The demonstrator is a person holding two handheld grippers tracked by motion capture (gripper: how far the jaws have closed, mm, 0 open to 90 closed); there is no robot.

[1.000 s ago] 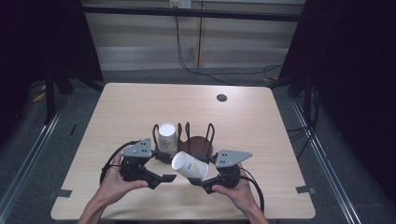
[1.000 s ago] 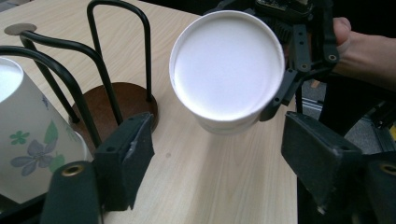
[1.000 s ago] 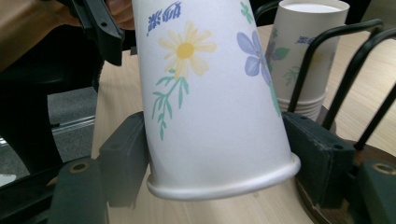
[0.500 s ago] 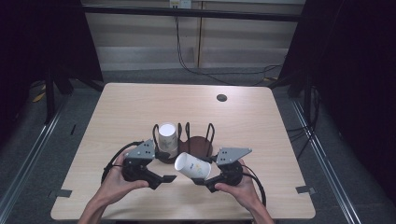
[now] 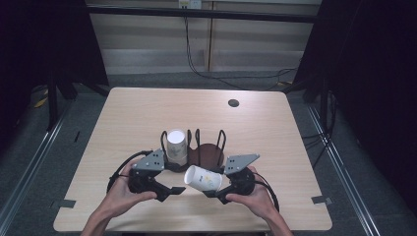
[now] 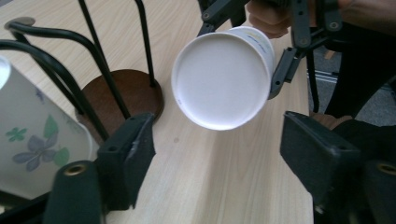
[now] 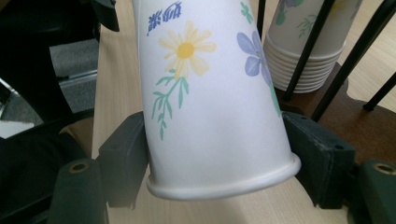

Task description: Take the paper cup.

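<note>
Two hand-held grippers over near edge of tabletop (image 5: 275, 123). Right hand-held gripper (image 5: 212, 189) pinching paper cup (image 5: 202, 178) near rim, one jaw on each side; cup held sideways clear of tabletop, closed base toward left hand-held gripper (image 5: 172, 191). Flower print and blue lettering on cup wall legible in right gripper view (image 7: 210, 93).

Left hand-held gripper spread wide, nothing between jaws; cup base (image 6: 222, 80) just ahead of them in left gripper view.

Stack of cups (image 5: 176, 145) upright in left bay of black wire rack (image 5: 219, 142) on round brown base (image 5: 206, 155); right bay vacant.

Compared with half a second ago: held cup shifted slightly leftward and toward near edge, closer to left jaws. Stack and rack unchanged.
</note>
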